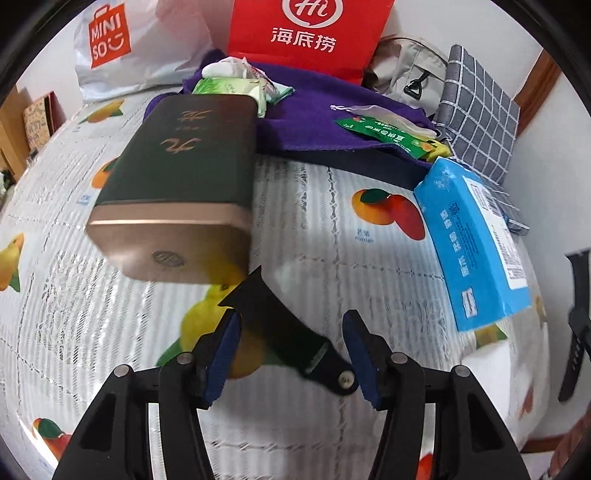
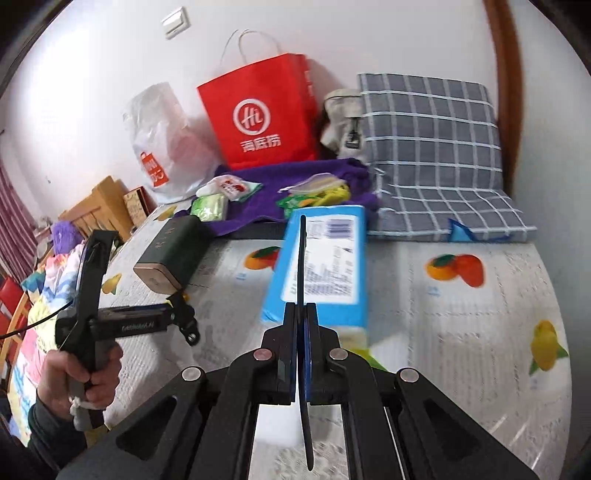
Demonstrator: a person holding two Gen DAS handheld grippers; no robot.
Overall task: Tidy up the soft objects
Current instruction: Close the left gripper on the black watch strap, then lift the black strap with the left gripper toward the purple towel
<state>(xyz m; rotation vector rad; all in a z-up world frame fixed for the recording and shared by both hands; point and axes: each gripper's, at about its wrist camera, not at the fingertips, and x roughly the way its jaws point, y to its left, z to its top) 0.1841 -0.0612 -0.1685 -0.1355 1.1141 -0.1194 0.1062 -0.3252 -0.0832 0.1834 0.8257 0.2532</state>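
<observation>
My left gripper [image 1: 291,325] is open just above the fruit-print mattress; a black watch strap piece [image 1: 288,332] lies between its blue pads [image 1: 223,354], not gripped. My right gripper [image 2: 302,314] is shut on a second black strap [image 2: 303,295], held edge-on and upright above the bed; that strap also shows at the right edge of the left wrist view [image 1: 576,325]. A dark green tin with a copper lid [image 1: 177,184] lies ahead left. A blue tissue pack [image 1: 476,243] lies ahead right, also in the right wrist view [image 2: 321,266].
A purple towel [image 1: 314,118] at the back carries green snack packets [image 1: 388,136] and wipes [image 1: 236,88]. Behind stand a red paper bag [image 1: 306,33], a white Miniso bag [image 1: 125,48], a grey checked cushion [image 2: 432,147] and a grey pouch [image 2: 343,122]. The left hand-held gripper shows in the right wrist view [image 2: 110,321].
</observation>
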